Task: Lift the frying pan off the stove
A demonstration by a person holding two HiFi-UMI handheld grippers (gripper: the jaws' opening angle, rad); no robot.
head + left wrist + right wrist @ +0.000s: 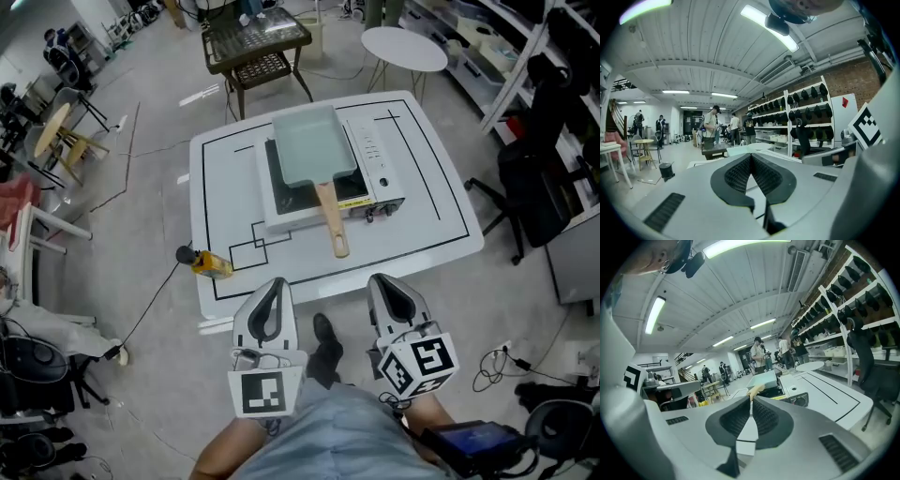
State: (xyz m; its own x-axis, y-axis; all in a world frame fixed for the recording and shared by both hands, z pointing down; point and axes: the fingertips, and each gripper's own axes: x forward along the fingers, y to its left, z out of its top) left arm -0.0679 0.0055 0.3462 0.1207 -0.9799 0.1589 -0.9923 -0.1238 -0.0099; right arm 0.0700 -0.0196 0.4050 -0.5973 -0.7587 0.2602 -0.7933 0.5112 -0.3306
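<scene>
A rectangular pale-blue frying pan (309,145) sits on a white portable stove (375,173) in the middle of a white table (422,234). Its wooden handle (331,220) points toward me over the stove's front edge. Both grippers hang short of the table's near edge, close to my body. The left gripper (272,283) is shut with nothing in it, off to the left of the handle. The right gripper (387,279) is shut and empty too, a little right of the handle. In the right gripper view the pan (764,379) and its handle (756,390) lie just beyond the shut right gripper (751,401).
A yellow object (208,263) with a black cable lies at the table's near left corner. Black lines mark the tabletop. Behind the table stand a dark mesh bench (255,42) and a round white table (404,47). A black office chair (525,178) is at the right.
</scene>
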